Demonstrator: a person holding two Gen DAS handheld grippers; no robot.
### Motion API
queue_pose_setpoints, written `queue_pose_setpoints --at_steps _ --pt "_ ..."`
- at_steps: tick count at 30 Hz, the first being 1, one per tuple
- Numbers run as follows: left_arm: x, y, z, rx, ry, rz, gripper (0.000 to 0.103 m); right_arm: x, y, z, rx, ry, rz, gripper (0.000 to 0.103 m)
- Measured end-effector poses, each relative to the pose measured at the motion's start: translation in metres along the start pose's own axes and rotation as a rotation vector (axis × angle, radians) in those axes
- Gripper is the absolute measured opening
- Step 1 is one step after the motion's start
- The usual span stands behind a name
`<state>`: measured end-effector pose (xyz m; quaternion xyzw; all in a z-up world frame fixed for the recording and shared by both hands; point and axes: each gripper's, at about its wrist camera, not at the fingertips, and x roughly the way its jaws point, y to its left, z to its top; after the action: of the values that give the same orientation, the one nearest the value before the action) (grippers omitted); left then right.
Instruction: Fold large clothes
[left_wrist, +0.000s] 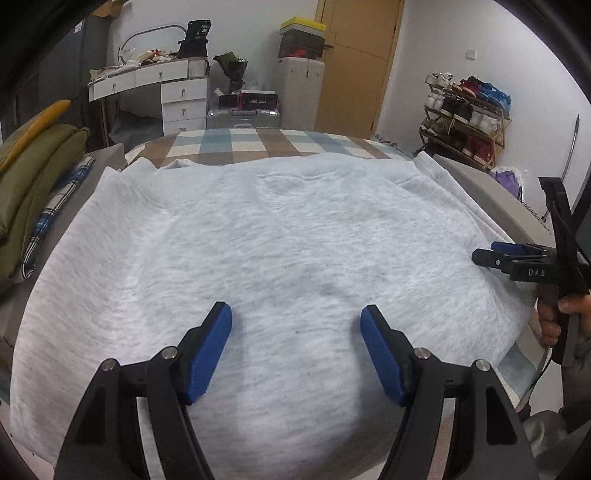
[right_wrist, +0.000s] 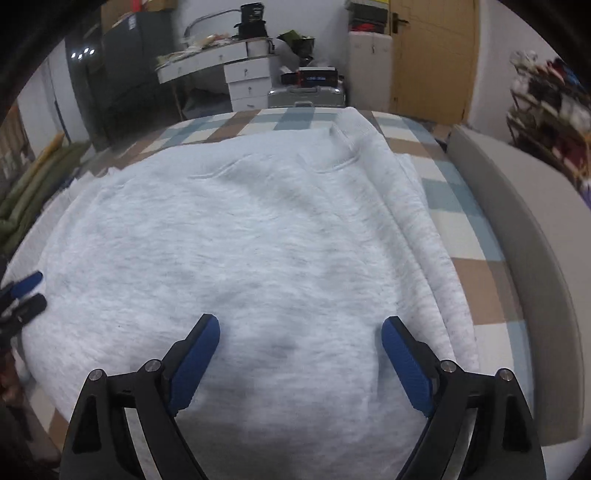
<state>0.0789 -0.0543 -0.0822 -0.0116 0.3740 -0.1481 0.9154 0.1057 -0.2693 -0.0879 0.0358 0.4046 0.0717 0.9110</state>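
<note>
A big grey sweatshirt (left_wrist: 273, 251) is lying flat on the checked bed cover (right_wrist: 476, 236). The left gripper (left_wrist: 296, 319) and the right gripper (right_wrist: 301, 330) are hanging over it with claws wide, holding nothing (blue pads (right_wrist: 195, 362) showing). A hand (left_wrist: 569, 317) is gripping the right one.

Sweatshirt (left_wrist: 280, 236) near hem hidden behind fingers (left_wrist: 210, 350).
</note>
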Motion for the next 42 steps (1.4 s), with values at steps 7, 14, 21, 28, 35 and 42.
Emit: queue_pose_setpoints --at_steps 7,14,21,28,35,42 --pt "-0.022 -0.011 0.022 -0.041 -0.035 0.026 0.068 -0.021 0.059 0.040 -0.088 -0.071 0.070 0.090" --pt "0.015 -0.008 0.053 -0.002 -0.023 0.148 0.078 0.026 0.129 0.059 -0.187 -0.012 0.155 0.095" --pt "0.044 0.011 0.026 0.000 0.062 0.147 0.083 0.042 0.068 0.029 -0.181 -0.019 -0.005 0.096" --pt "0.035 0.011 0.035 -0.041 0.086 0.145 0.084 0.036 -0.012 0.038 0.051 0.028 -0.123 0.096" --pt "0.031 -0.016 0.091 0.027 -0.035 0.077 0.085 0.023 0.075 0.085 -0.064 -0.083 -0.009 0.096" --pt "0.091 0.005 0.083 0.009 0.169 0.050 0.084 0.096 0.096 0.093 -0.082 0.054 0.047 0.095"
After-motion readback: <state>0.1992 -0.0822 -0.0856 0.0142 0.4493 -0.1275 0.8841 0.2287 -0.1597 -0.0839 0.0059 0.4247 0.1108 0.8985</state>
